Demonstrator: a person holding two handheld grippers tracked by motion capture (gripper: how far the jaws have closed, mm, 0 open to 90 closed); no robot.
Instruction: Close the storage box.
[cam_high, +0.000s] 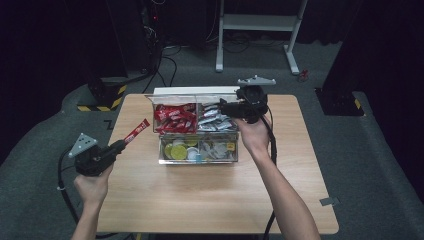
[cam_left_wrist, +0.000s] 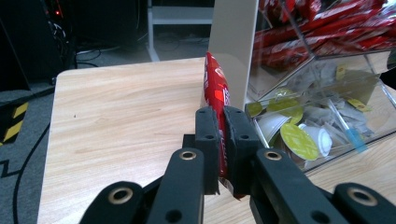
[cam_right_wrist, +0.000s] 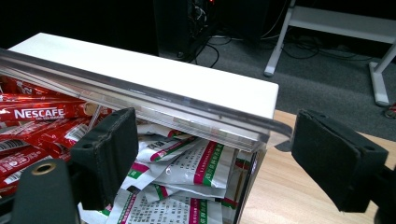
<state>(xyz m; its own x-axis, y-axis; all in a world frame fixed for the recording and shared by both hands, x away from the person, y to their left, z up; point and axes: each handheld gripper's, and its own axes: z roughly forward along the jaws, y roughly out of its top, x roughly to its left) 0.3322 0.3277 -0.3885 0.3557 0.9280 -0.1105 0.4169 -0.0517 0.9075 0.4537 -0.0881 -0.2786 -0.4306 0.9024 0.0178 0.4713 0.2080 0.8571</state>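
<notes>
My left gripper (cam_high: 123, 143) is shut on a red coffee sachet (cam_high: 137, 130) and holds it above the table's left side, left of the clear box (cam_high: 198, 150). In the left gripper view the sachet (cam_left_wrist: 215, 88) stands on edge between the closed jaws of the gripper (cam_left_wrist: 222, 135). At the box's back right corner my right gripper (cam_high: 226, 108) is open. Its jaws stand wide apart on either side of the raised lid's clear edge (cam_right_wrist: 154, 105), without touching it. Below that edge lie white sachets (cam_right_wrist: 187, 172) and red Nescafe sachets (cam_right_wrist: 37, 114).
The box has red sachets (cam_high: 175, 119) at back left, white sachets (cam_high: 216, 121) at back right, capsules (cam_high: 181, 149) at front left and tea bags (cam_high: 218, 148) at front right. It sits on a wooden table (cam_high: 200, 200). A white frame (cam_high: 257, 22) stands on the floor behind.
</notes>
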